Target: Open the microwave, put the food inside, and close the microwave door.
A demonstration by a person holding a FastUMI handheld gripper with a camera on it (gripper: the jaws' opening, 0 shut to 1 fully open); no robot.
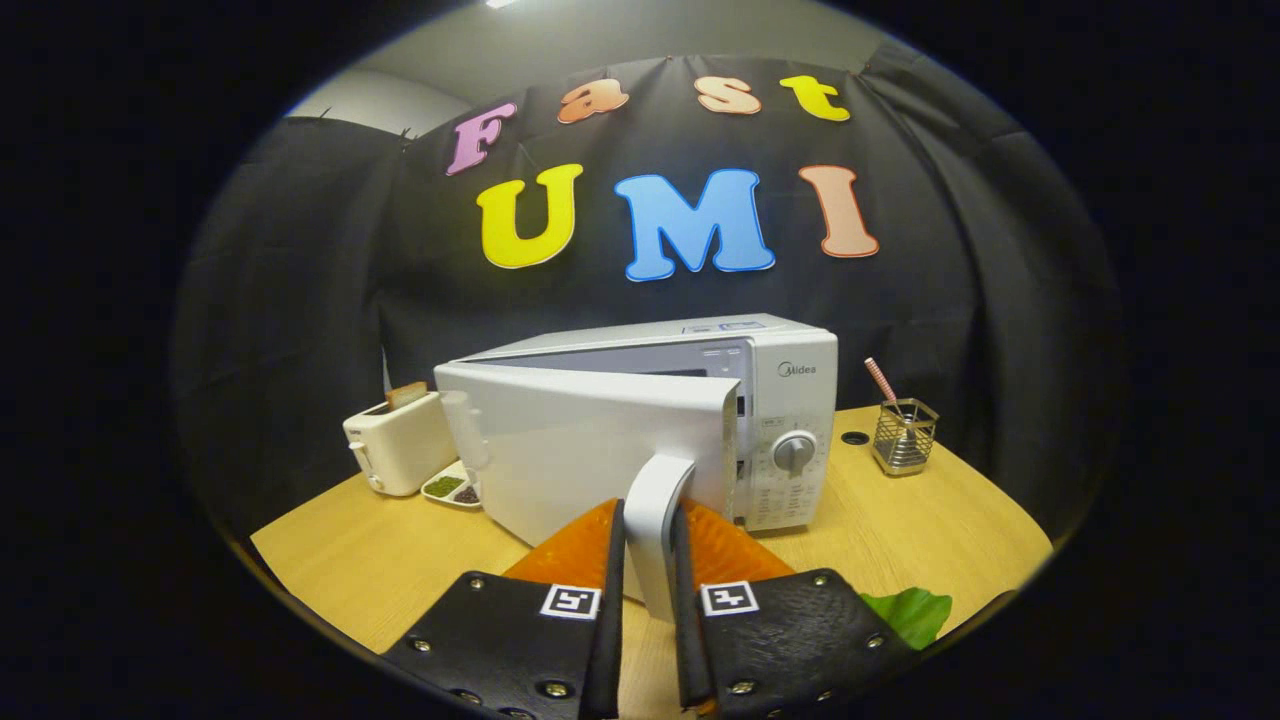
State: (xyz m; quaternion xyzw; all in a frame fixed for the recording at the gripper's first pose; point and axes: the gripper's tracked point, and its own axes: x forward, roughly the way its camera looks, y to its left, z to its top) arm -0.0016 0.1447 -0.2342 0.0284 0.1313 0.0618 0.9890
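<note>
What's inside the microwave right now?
Cannot tell. The microwave door stands partly open, pulled by its handle, which the gripper fingers clamp. The door covers the cavity, so any contents are hidden.

The microwave has smooth, glossy plastic-looking casing. The table shows matt wood grain. A wire-mesh metal holder gleams near the table's right edge.
</note>
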